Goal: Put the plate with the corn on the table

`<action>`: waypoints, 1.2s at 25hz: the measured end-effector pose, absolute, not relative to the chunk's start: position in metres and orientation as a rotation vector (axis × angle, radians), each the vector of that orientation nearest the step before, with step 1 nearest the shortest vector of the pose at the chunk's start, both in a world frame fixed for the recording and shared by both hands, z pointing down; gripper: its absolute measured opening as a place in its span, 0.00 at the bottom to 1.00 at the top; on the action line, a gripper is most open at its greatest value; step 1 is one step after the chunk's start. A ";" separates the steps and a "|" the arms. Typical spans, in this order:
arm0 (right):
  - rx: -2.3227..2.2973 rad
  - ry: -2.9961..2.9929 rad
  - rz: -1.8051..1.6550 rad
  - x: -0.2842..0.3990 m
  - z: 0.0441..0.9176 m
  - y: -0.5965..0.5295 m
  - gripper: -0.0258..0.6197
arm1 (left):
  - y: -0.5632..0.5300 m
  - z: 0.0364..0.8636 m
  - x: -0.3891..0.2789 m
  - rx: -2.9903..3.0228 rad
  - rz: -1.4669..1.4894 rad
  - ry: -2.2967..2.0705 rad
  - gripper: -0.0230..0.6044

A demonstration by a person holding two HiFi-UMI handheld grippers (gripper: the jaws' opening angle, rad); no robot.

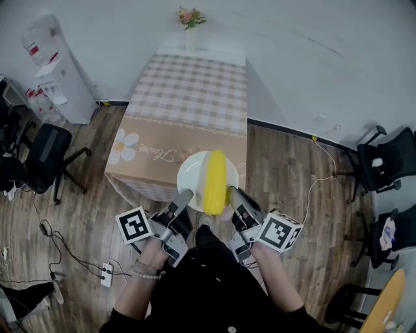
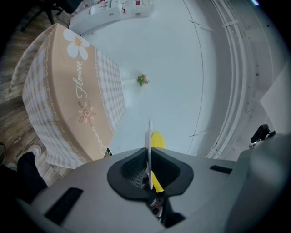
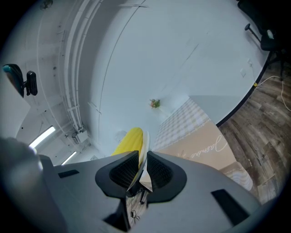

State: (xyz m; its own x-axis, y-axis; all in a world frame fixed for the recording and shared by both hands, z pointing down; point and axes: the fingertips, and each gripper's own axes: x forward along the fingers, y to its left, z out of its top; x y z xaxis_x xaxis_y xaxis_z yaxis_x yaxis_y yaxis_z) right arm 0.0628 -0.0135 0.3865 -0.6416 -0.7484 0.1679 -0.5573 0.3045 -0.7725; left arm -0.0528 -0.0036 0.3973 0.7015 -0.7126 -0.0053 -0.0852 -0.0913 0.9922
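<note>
A white plate (image 1: 194,173) with a yellow corn cob (image 1: 214,182) on it hangs in the air just in front of the near end of the table (image 1: 195,91). My left gripper (image 1: 187,196) is shut on the plate's near left rim and my right gripper (image 1: 231,194) is shut on its near right rim. In the left gripper view the plate (image 2: 148,136) shows edge-on between the pads, the corn (image 2: 158,141) beside it. The right gripper view shows the plate rim (image 3: 144,150) pinched the same way, with the corn (image 3: 129,140) on its left.
The table wears a checked cloth with a tan flower-print skirt (image 1: 156,153); a small vase of flowers (image 1: 190,19) stands at its far end. Office chairs (image 1: 45,159) stand left and right (image 1: 383,162), a water dispenser (image 1: 62,78) by the left wall, cables and a power strip (image 1: 106,274) on the floor.
</note>
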 end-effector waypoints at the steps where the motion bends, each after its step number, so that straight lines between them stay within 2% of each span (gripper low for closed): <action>1: -1.187 2.352 -1.245 0.062 0.386 -0.019 0.17 | -0.009 0.398 -0.053 1.598 -0.596 -0.668 0.08; 18: -1.179 2.362 -1.339 0.074 0.393 -0.140 0.17 | -0.127 0.399 -0.043 1.564 -0.582 -0.709 0.08; 24: -1.162 2.389 -1.345 0.080 0.419 -0.121 0.17 | -0.107 0.424 -0.036 1.568 -0.590 -0.722 0.08; 30: -1.145 2.407 -1.362 0.073 0.427 -0.149 0.17 | -0.135 0.432 -0.043 1.564 -0.591 -0.740 0.08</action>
State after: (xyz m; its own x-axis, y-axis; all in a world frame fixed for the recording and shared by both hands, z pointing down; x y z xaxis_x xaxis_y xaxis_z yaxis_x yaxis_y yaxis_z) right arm 0.0728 -0.1494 0.4267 -0.6978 -0.6792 0.2275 -0.5449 0.2972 -0.7841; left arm -0.0430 -0.1347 0.4321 0.6633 -0.7470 0.0448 -0.1224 -0.0492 0.9913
